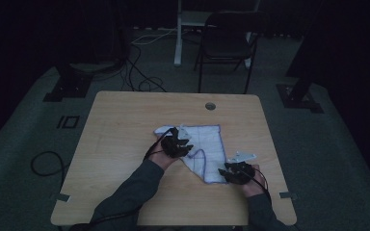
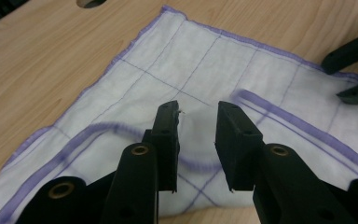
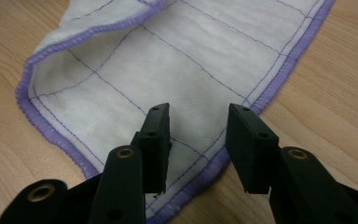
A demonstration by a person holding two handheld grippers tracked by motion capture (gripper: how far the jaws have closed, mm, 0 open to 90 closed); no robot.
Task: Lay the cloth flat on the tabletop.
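- A white cloth (image 1: 203, 144) with purple hem and thin grid lines lies on the wooden table (image 1: 125, 144), a little toward 3 o'clock of the table's middle.
- In the high view its square top part runs toward 12 o'clock, and a narrower folded part trails down toward 5 o'clock.
- The left gripper (image 1: 182, 142) sits at the cloth's 9 o'clock edge; the person's sleeve (image 1: 135, 190) comes in from 6 o'clock.
- In the left gripper view the left gripper (image 2: 196, 135) has its jaws apart, with cloth (image 2: 177, 70) showing in the gap; a small pucker of fabric rises just beside the jaw at 9 o'clock. Whether that jaw touches it I cannot tell.
- The right gripper (image 1: 235, 169) is at the cloth's 5 o'clock tip, near the table's 3 o'clock edge.
- In the right gripper view the right gripper (image 3: 198, 140) is also spread wide, holding nothing, above the hemmed corner of the cloth (image 3: 177, 60); the hem passes between the jaws.
- There a folded layer lies at 11 o'clock, its edge lifted off the layer beneath.
- A round hole (image 1: 210, 106) is set in the table at 12 o'clock of the cloth, well apart from it.
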